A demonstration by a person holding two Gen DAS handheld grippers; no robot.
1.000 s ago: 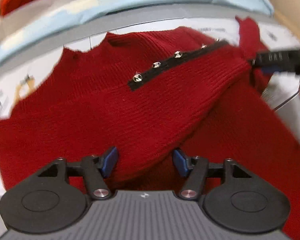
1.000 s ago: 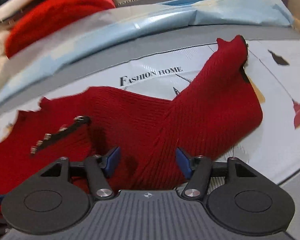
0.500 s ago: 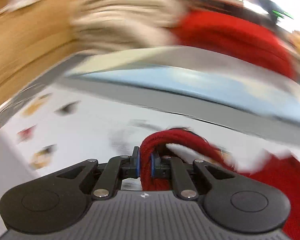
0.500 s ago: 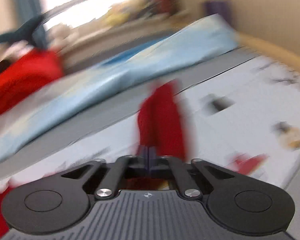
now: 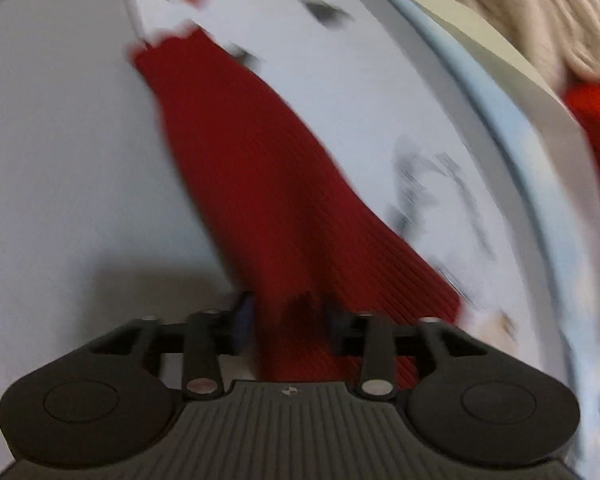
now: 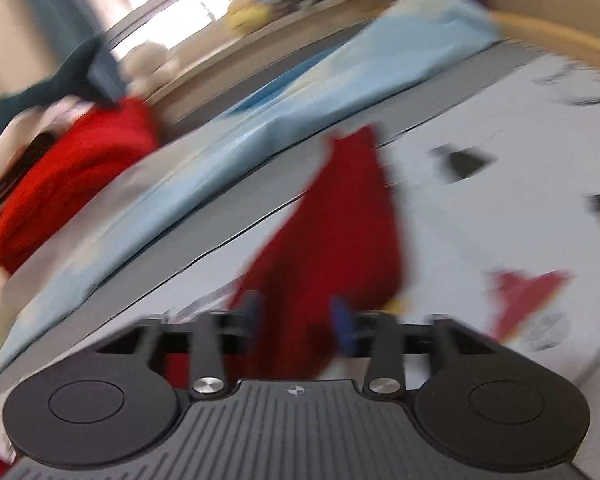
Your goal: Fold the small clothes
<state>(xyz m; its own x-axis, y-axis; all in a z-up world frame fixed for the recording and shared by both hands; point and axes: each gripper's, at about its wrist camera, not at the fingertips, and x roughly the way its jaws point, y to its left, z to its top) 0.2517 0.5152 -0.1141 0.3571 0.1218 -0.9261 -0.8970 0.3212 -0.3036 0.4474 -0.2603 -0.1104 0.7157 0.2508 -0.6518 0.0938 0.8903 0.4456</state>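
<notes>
While its jaws are opening, the left gripper (image 5: 286, 322) has a band of the red knit garment (image 5: 260, 184) lying loose between its pads, and the cloth runs away from it along the printed mat's (image 5: 340, 92) edge, beside the bare grey surface (image 5: 60, 160). Farther right, the right gripper (image 6: 296, 320) is opening too, another part of the garment (image 6: 340, 240) slack between its pads, reaching toward the mat's far edge by the pale blue sheet (image 6: 260, 120).
</notes>
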